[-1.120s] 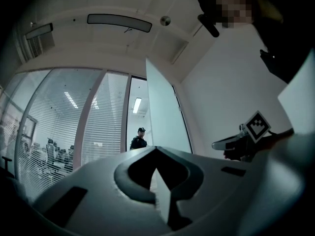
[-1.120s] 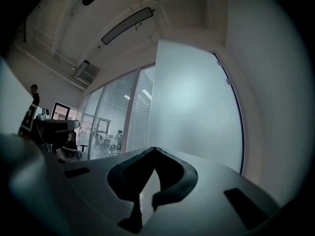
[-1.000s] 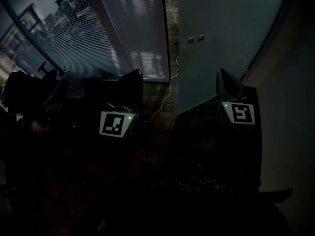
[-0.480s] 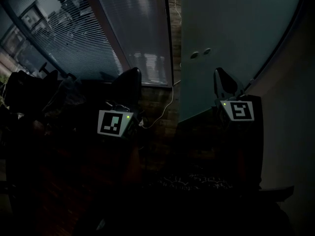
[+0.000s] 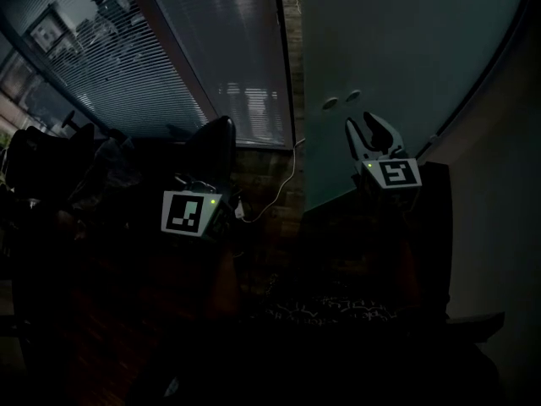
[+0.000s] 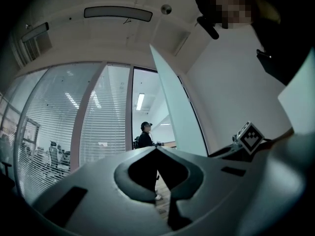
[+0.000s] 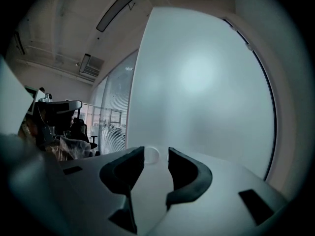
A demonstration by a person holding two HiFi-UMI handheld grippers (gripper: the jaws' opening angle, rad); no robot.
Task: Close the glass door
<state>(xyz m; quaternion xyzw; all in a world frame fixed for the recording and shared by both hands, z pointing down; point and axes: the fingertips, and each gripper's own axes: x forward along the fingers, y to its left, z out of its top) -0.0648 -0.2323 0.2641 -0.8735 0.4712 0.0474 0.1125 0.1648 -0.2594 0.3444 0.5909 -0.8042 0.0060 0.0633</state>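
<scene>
Dim office, blinds (image 5: 127, 57) at 10 o'clock. Right gripper (image 5: 365, 134) at 2 o'clock faces glass door (image 5: 397, 57), jaws just opening wide, gripping nothing; left gripper (image 6: 157, 149) jaws closed, empty.

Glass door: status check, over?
Right hand-held gripper jaws just opened, nothing between, facing glass door. Left hand-held gripper shut, empty. Door ajar. Cable trails near its edge.

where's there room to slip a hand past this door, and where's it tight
Free: the narrow floor strip between the frosted glass door and the blind-covered glass wall, though a thin white cable trails across its near end. Crowded: the left, where dark office chairs stand by that wall.
</scene>
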